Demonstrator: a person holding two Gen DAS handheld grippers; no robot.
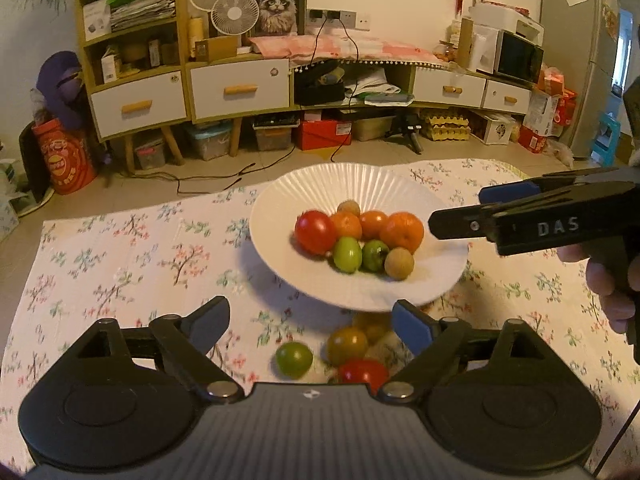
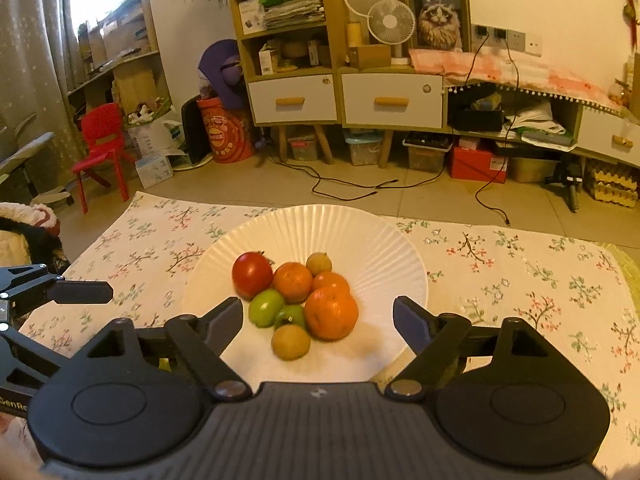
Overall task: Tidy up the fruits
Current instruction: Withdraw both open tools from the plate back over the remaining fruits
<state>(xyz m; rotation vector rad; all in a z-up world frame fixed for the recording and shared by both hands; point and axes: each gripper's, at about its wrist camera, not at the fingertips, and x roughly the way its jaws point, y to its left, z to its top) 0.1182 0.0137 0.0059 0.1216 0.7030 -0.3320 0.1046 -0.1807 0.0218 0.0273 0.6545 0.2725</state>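
Left claw [image 1: 310,322] spread empty above loose fruits [image 1: 336,352], right claw [image 2: 318,320] spread empty, tilted down over plate [image 2: 360,232]

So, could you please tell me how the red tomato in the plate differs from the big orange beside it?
The red tomato is glossy deep red; the big orange is matte orange. The tomato is smaller and lies at the pile's left end, the orange at its right. Both are round and rest in the white plate.

The loose fruits [image 1: 348,354] below the white plate [image 1: 420,280] are blurred and partly hidden by the left hand-held gripper [image 1: 310,322]; their number cannot be told.
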